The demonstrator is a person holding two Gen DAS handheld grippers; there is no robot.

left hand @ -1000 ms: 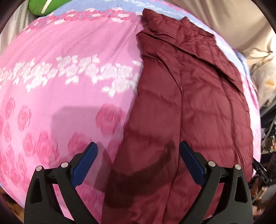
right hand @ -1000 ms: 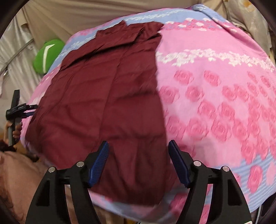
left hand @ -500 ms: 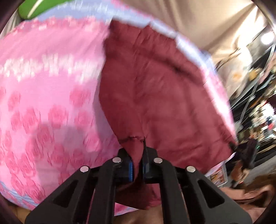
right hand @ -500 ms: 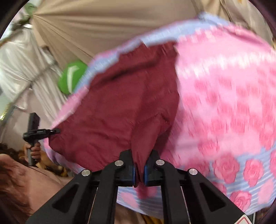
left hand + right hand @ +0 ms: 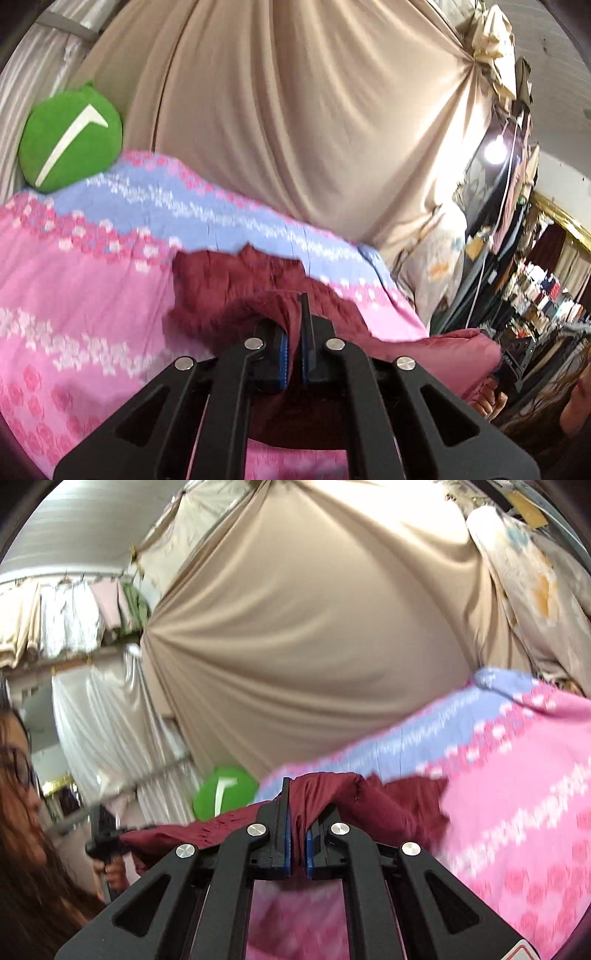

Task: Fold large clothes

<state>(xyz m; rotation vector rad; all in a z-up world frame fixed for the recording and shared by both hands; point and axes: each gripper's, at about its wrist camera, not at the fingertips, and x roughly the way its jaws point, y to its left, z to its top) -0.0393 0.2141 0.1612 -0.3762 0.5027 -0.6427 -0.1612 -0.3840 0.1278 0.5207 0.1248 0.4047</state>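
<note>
A dark red padded jacket (image 5: 229,291) lies on a bed with a pink and blue floral sheet (image 5: 74,295). Its near edge is lifted off the bed. My left gripper (image 5: 294,332) is shut on a fold of that edge, with red cloth pinched between the blue pads. My right gripper (image 5: 297,812) is likewise shut on the jacket (image 5: 388,805), and the cloth drapes over its right finger. In the right wrist view, the left gripper (image 5: 107,834) appears at far left in a hand, with the raised hem stretched between the two. Most of the jacket's body is hidden below both views.
A green round plush (image 5: 70,136) sits at the bed's far left corner. A beige curtain (image 5: 295,129) hangs behind the bed. Cluttered racks (image 5: 535,288) stand to the right. A person (image 5: 22,812) is at the left edge of the right wrist view.
Both grippers went from open above the flat jacket to shut on its near edge. They then rose with it, and both views swung up from the bed toward the curtain.
</note>
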